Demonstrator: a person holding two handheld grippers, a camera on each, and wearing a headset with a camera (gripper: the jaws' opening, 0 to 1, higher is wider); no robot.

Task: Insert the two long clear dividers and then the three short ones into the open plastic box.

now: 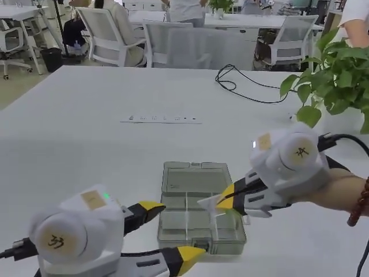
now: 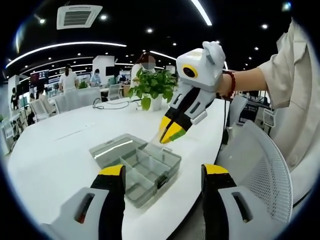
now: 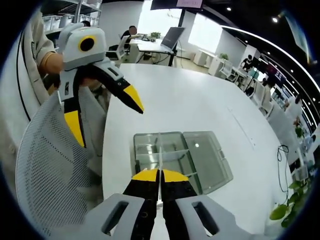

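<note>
The open clear plastic box [image 1: 229, 238] lies on the white table near its front edge, lid [image 1: 196, 176] flat on the far side. Clear dividers stand inside it and split it into compartments. My right gripper [image 1: 228, 199] hovers over the box's right half, shut on a thin clear divider [image 1: 209, 203]. The right gripper view looks along this divider [image 3: 159, 150] edge-on, above the box [image 3: 175, 155]. My left gripper [image 1: 170, 234] is open with nothing in it, close to the box's near left corner. From the left gripper view, the right gripper [image 2: 172, 132] holds the divider [image 2: 155, 142] over the box [image 2: 135, 162].
A white power strip [image 1: 161, 119] lies mid-table beyond the box. A black cable [image 1: 242, 86] loops at the back right beside a potted plant [image 1: 340, 75]. Chairs [image 1: 173, 43] stand along the far edge. A mesh chair [image 2: 260, 165] is close to the table's near side.
</note>
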